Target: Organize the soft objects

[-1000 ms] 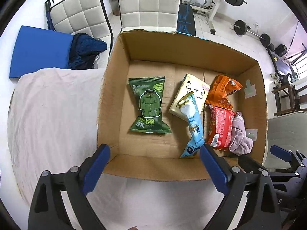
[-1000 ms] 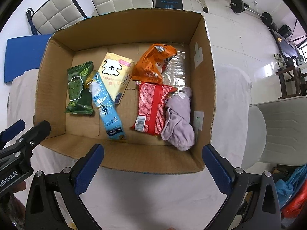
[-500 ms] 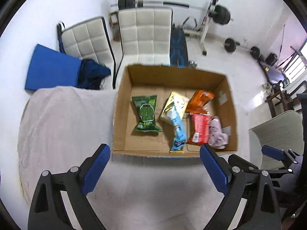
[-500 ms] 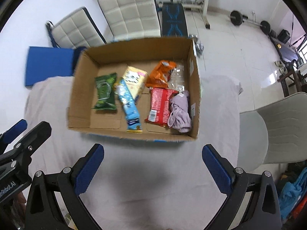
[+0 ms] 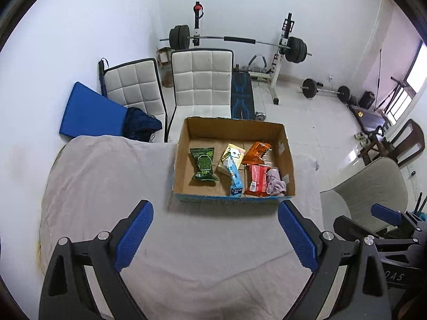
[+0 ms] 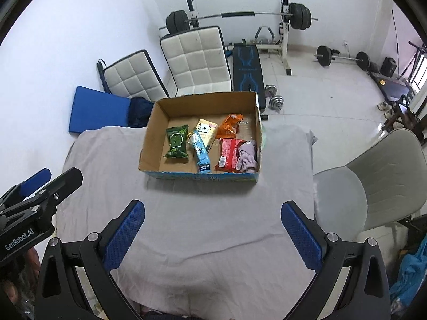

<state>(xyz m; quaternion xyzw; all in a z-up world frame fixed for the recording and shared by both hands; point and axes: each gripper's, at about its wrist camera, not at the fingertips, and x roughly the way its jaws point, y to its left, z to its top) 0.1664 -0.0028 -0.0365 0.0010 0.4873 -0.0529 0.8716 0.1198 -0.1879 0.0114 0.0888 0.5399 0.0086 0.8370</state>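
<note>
Left tongs [image 5: 215,233] spread wide, empty, right tongs [image 6: 213,230] likewise

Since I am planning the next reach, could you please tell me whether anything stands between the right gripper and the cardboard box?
Nothing visible does. Only bare tablecloth lies between the right gripper, jaws open, and the cardboard box; its near wall is the only barrier to the packets inside.

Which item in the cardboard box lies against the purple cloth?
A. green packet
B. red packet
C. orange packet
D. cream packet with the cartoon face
B: the purple cloth is bunched in the near right corner of the cardboard box and rests against the right edge of the red packet; the green packet lies well apart, toward the left side.
</note>
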